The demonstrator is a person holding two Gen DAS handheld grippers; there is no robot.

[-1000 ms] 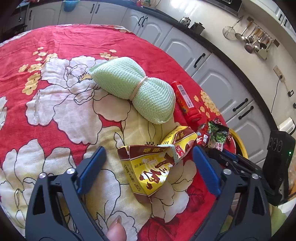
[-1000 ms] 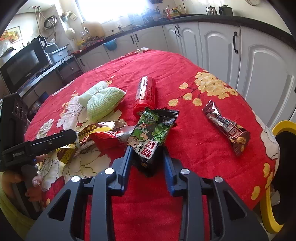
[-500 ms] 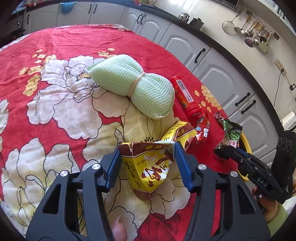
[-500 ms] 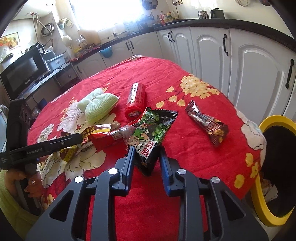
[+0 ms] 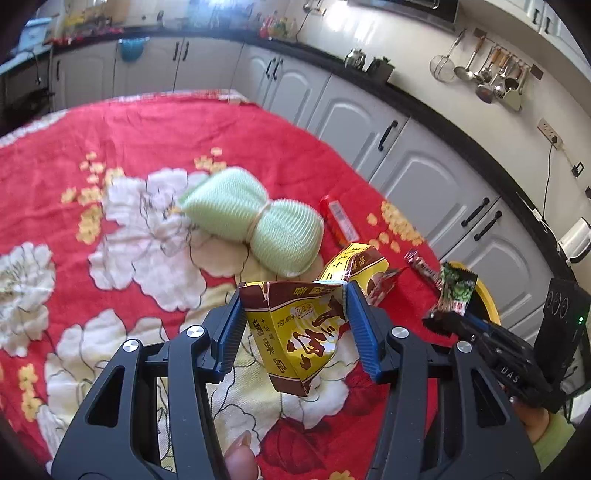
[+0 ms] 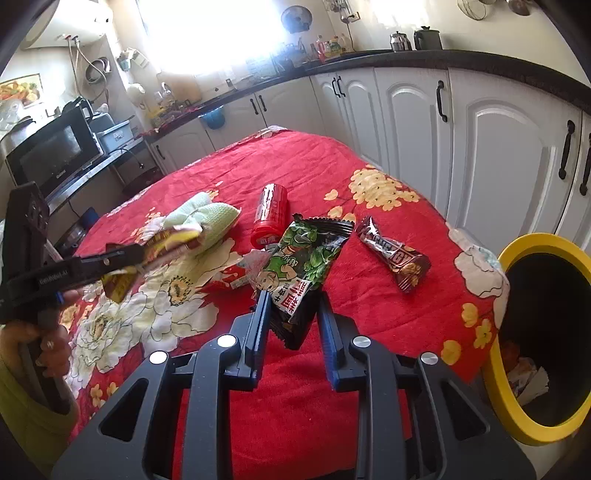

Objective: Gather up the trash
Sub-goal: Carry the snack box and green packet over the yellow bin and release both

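Daylight floods from the blown-out far window (image 6: 218, 33), glaring white; fisheye edges bend, the red flowered tablecloth (image 5: 122, 155) slightly blurred.

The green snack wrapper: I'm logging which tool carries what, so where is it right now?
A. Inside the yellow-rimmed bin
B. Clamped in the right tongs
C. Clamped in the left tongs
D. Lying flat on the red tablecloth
B: the green snack wrapper sits pinched between the fingers of the right tongs, lifted off the tablecloth, while the left tongs hold the yellow-and-brown packet.
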